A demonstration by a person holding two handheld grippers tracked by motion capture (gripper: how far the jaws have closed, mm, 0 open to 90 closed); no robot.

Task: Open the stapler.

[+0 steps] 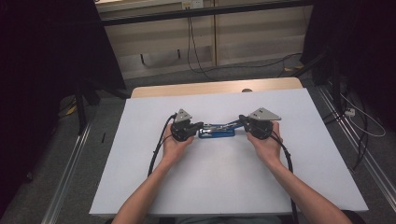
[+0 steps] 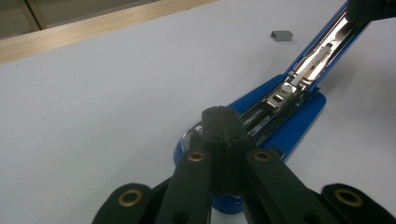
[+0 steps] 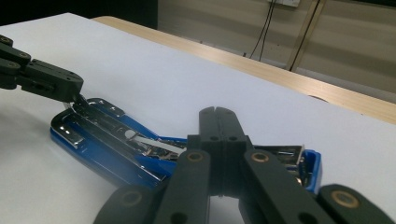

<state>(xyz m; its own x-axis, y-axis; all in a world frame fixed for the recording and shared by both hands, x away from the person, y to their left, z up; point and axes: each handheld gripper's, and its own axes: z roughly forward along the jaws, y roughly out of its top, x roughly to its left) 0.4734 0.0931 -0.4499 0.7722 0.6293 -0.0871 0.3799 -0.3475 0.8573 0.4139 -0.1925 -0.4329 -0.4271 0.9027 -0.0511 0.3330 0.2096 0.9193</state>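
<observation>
Together, two pressed-together grippers, left [image 2: 222, 112] and right [image 3: 218, 113], meet one opened blue stapler [image 1: 215, 132].

1 overhead view, 2 close jaw-level views, shared stapler [image 1: 216, 132]

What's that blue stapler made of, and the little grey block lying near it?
The stapler looks like glossy blue plastic, possibly painted metal, around a shiny chrome-like metal channel that reflects light. The grey block seems a strip of metal staples, dull grey; too small to be sure.
</observation>
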